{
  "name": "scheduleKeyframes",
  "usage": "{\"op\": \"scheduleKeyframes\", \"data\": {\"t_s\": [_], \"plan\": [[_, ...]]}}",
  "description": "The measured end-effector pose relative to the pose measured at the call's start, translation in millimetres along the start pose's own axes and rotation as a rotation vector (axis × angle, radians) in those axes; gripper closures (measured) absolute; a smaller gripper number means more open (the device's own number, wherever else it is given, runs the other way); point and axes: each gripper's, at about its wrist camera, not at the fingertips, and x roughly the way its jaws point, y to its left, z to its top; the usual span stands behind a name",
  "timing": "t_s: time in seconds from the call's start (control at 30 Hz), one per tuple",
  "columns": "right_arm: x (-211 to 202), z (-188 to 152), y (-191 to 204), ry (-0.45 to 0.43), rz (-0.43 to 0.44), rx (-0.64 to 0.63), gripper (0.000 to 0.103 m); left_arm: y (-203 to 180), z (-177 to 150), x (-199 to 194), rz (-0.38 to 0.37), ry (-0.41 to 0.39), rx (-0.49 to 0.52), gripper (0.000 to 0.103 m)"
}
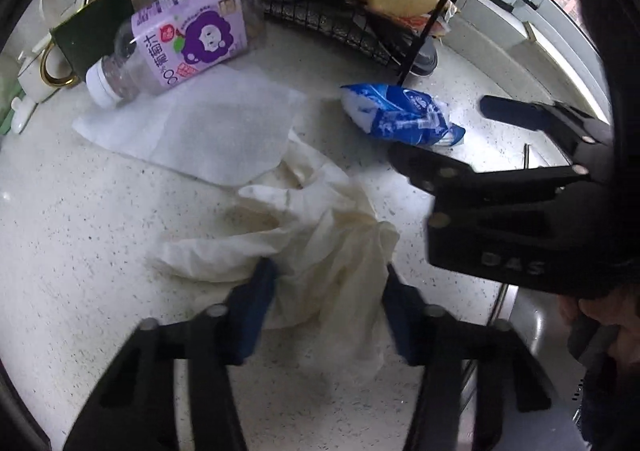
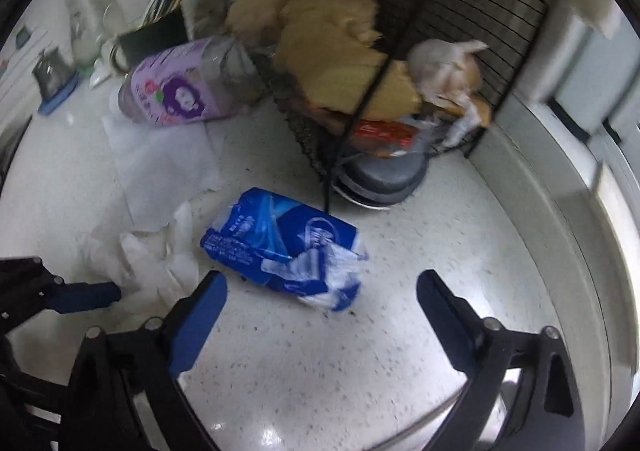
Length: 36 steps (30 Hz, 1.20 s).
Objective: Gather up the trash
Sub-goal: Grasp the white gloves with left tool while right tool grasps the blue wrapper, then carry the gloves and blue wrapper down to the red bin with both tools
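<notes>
Left tool (image 1: 326,303) partly closed around crumpled white glove (image 1: 320,247) on speckled desk (image 1: 80,231), pads touching it. Right tool (image 2: 320,307) wide open, empty, over blue wrapper (image 2: 284,247) beside glove.

Left wrist view: looks steeply down, close over the speckled tabletop (image 1: 80,231). Right wrist view: same steep, close aim from just to the right, somewhat blurred. Both share the purple-labelled bottle (image 1: 180,47), blue packet (image 2: 284,247) and wire basket (image 2: 304,123).
</notes>
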Motion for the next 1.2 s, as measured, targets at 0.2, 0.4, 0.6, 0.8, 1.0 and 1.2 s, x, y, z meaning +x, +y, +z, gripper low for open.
{"op": "scheduleKeyframes", "data": {"t_s": [0.2, 0.4, 0.6, 0.8, 1.0, 1.2], "plan": [[14, 13, 10, 0.007, 0.027, -0.023, 0.058, 15, -4, -3, -0.007, 0.015, -0.024, 0.089], [8, 14, 22, -0.005, 0.046, -0.049, 0.078, 32, -17, -15, -0.006, 0.004, -0.048, 0.092], [-22, -4, 31, -0.007, 0.091, 0.018, 0.079, 47, -34, -42, -0.020, -0.026, -0.070, 0.092], [-53, -33, 56, 0.005, 0.108, 0.042, 0.079, 61, -64, -75, -0.019, -0.056, -0.083, 0.092], [-82, -67, 89, 0.013, 0.106, 0.055, 0.079, 63, -103, -104, -0.019, -0.065, -0.076, 0.092], [-115, -97, 126, 0.020, 0.101, 0.079, 0.079, 65, -144, -139, -0.022, -0.086, -0.045, 0.092]]}}
